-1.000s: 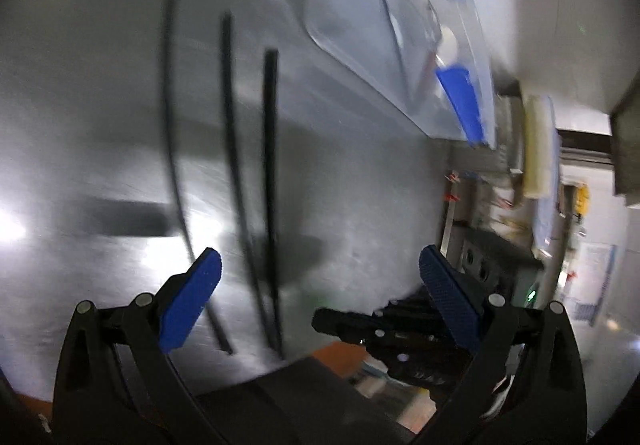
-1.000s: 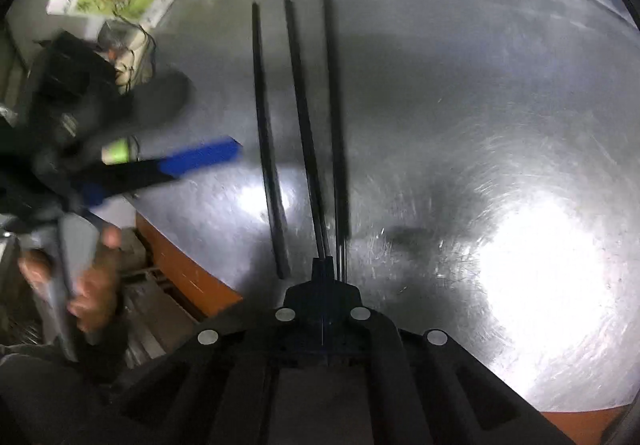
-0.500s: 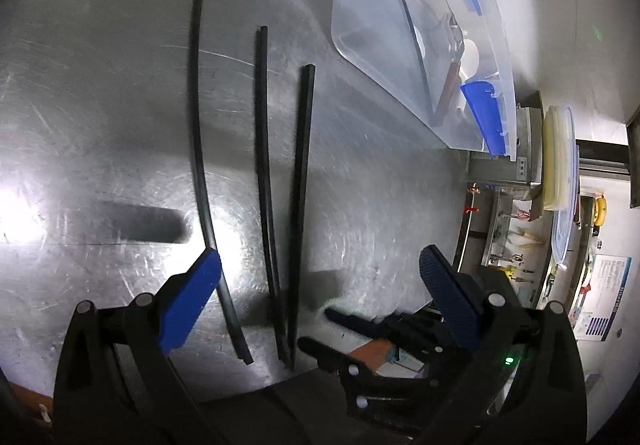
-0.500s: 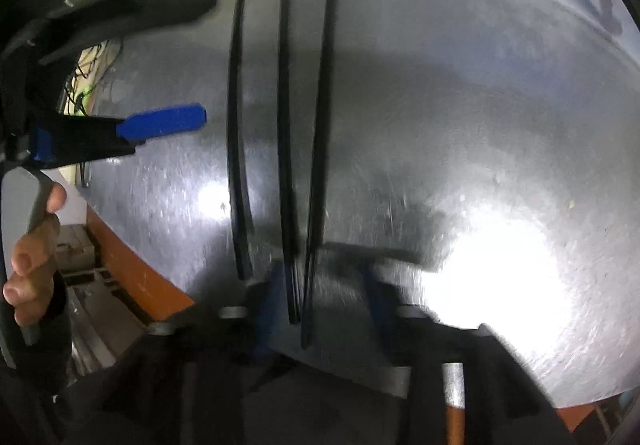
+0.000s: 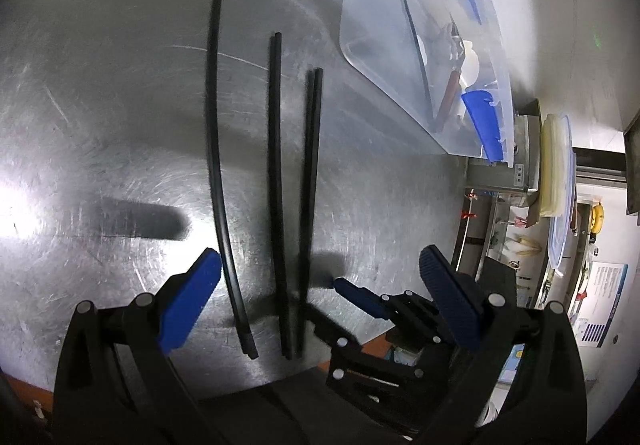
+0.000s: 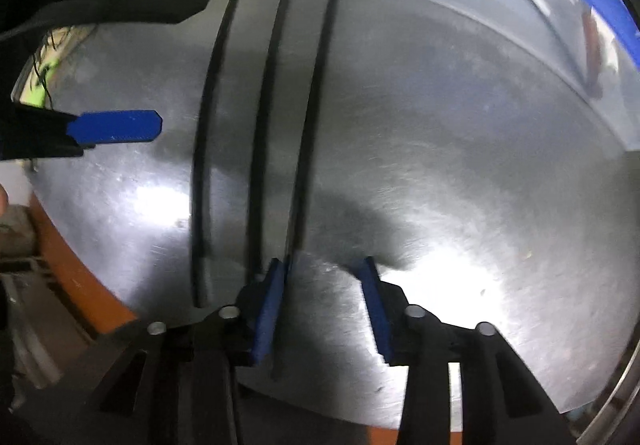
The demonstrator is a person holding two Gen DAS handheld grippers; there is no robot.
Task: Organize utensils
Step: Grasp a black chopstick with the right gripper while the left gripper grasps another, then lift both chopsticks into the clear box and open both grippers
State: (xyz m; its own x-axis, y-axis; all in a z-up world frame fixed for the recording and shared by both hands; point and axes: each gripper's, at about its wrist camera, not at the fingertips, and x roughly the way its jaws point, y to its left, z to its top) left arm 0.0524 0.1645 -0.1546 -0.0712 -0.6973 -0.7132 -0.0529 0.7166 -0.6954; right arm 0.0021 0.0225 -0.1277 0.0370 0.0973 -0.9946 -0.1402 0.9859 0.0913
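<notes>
Near the worktop's front edge, the right claw, jaws closing unpinched, straddles the nearest chopstick, whose length runs straight away from it.

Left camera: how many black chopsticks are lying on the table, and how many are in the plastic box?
black chopsticks on the steel table: 4 (the right two lie tight together)
black chopstick in the clear bin: 1
Total: 5
</notes>
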